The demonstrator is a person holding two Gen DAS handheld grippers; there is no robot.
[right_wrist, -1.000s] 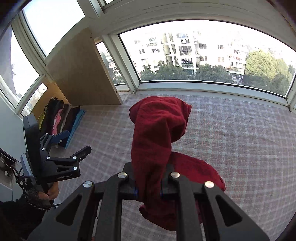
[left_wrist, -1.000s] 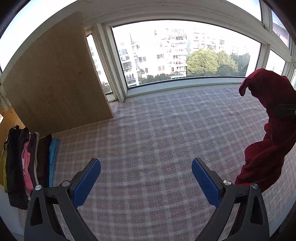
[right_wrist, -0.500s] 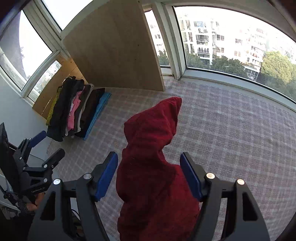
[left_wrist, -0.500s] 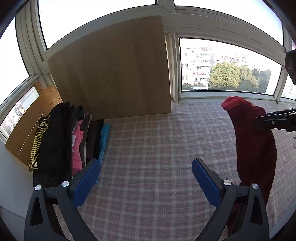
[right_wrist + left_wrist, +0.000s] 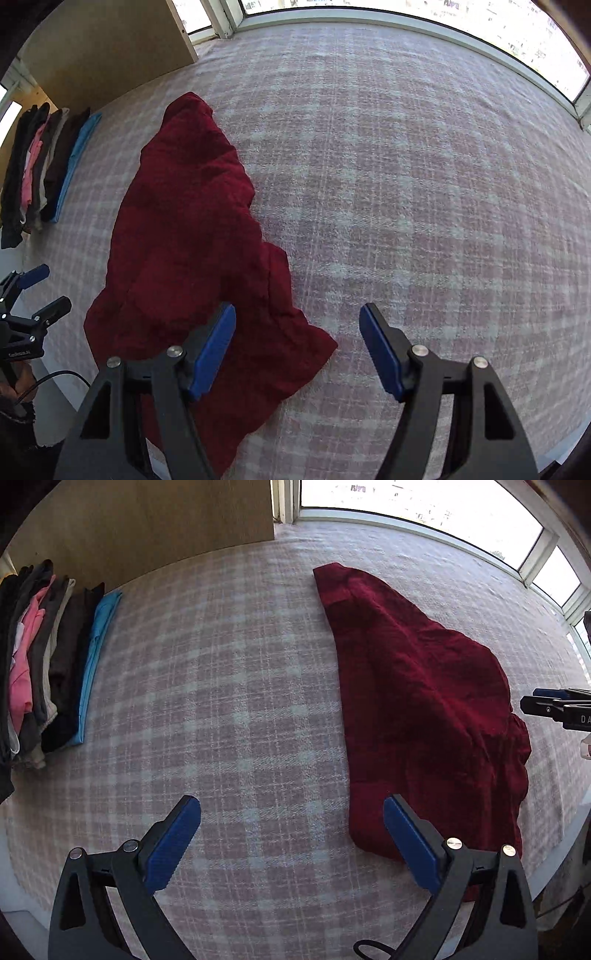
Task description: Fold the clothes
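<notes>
A dark red garment (image 5: 417, 701) lies rumpled on the pink plaid cloth (image 5: 221, 686), long axis running away from me; it also shows in the right wrist view (image 5: 192, 251). My left gripper (image 5: 291, 834) is open and empty above the cloth, its right finger at the garment's near left corner. My right gripper (image 5: 297, 347) is open and empty, its left finger over the garment's near right corner. Each gripper shows at the edge of the other's view: the right one (image 5: 554, 705), the left one (image 5: 33, 295).
A row of folded clothes (image 5: 48, 664), black, pink, grey and blue, lies at the left edge of the cloth, also in the right wrist view (image 5: 44, 162). A wooden board (image 5: 140, 520) leans at the back left. Windows run along the far side. The table's near edge is just below the garment.
The right gripper opened and let go of the red garment, which now lies on the cloth. Both grippers tilted down toward the table.
</notes>
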